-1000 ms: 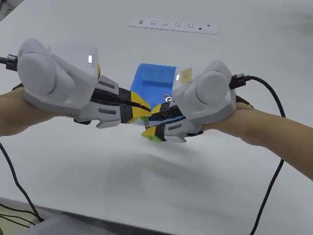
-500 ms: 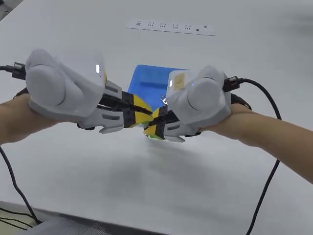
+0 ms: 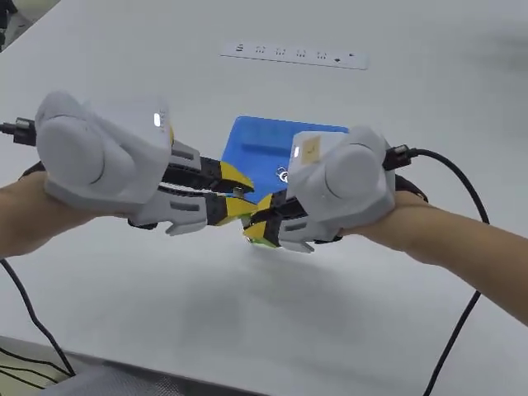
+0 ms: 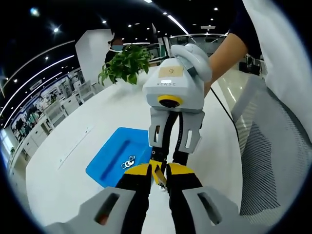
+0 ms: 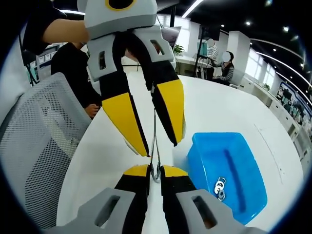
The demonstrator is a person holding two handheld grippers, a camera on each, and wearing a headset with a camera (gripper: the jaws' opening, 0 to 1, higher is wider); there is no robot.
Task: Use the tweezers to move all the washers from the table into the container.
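Right gripper jaws pinched on one end of the tweezers (thin metal pair, running toward the other gripper). Left gripper meets it nose to nose, jaws parted and straddling the tweezers; can't tell if they touch. Washers sit clustered inside the blue container, just beside both grippers on the white table.

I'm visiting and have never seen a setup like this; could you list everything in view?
Table: one, white, beneath everything.
Container: one, blue, on the table.
Washers: small cluster, silver, inside the container.
Tweezers: one, metal, in the right tongs.
Power strip: one, white, table's far side.
Chair: one, grey mesh, beside the table.
Left tongs: grey, yellow-tipped, open.
Right tongs: same, shut on the tweezers.
Left hand and right hand: holding the tongs.
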